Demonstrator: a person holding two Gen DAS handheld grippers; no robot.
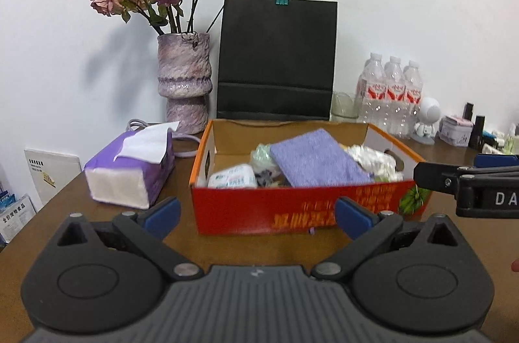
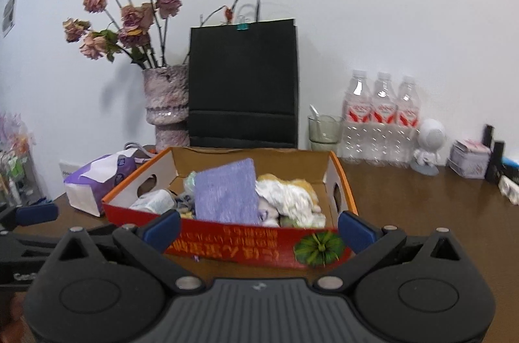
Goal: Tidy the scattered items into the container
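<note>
Tissue pack: a purple-wrapped tissue pack (image 1: 129,169) lies on the worktop (image 1: 181,180) at about 9 o'clock of the box, just beside it and outside it.
Left hand-held gripper: the left hand-held gripper (image 1: 258,211) hovers before the box's near wall, its fingers spread wide with nothing between them.
Container: the red cardboard box (image 1: 292,210) sits mid-worktop and holds a purple cloth (image 1: 316,158), a white packet (image 1: 232,177) at its 8 o'clock and crumpled white material (image 1: 373,161) at its 3 o'clock.
Right hand-held gripper: the right hand-held gripper (image 2: 259,227) is likewise spread and empty, at 6 o'clock of the box.
Step in hand: the gathering looks largely done, with both grippers free.
Next move: if the tissue pack counts as scattered, it calls for a wide grasp across its soft sides and a lift over the left wall.
</note>
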